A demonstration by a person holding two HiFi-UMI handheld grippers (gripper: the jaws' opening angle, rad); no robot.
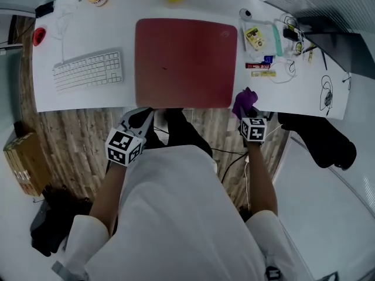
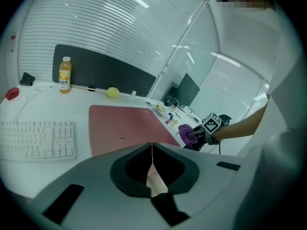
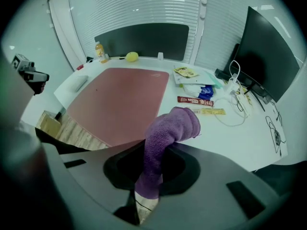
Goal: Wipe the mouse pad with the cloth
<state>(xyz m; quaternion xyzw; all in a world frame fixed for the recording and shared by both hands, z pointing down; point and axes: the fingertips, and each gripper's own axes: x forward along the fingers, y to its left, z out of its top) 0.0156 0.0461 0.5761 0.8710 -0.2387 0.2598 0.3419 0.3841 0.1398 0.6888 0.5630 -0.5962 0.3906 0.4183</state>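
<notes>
We take the mouse pad (image 1: 186,63) as the reference for all positions. It lies flat on the white desk (image 1: 82,37) with its near edge at the desk's front edge, and a small dark speck (image 1: 164,69) shows left of its centre. The right gripper (image 3: 152,169) is clamped on the purple cloth (image 1: 245,102). The jaws pinch one end, and the free end stands up as a bunched roll, off the near right corner of the pad and not touching it. The left gripper (image 2: 152,152) has its jaws pressed together with nothing between them, and it hovers just short of the pad's near edge, towards the left corner. We judge that wiping has not begun and that the next move is to bring the cloth down onto the pad.

We expect three faults from this position:

- **Narrow wipe:** The cloth is rolled rather than spread, so only a thin strip would touch the pad and parts of it would go unwiped. Hard pressure could put the jaw tips on the pad instead of the cloth.
- **Cloth slipping:** The grip holds one end only, so drag across the pad could pull the cloth out of the jaws.
- **Pad sliding:** Nothing holds the pad down, so a firm stroke could push it towards the keyboard (image 1: 88,71) on its left or off the front edge.

A stroke running past the right edge could also hit the snack packets (image 1: 258,66) and cables close beside the pad there.
</notes>
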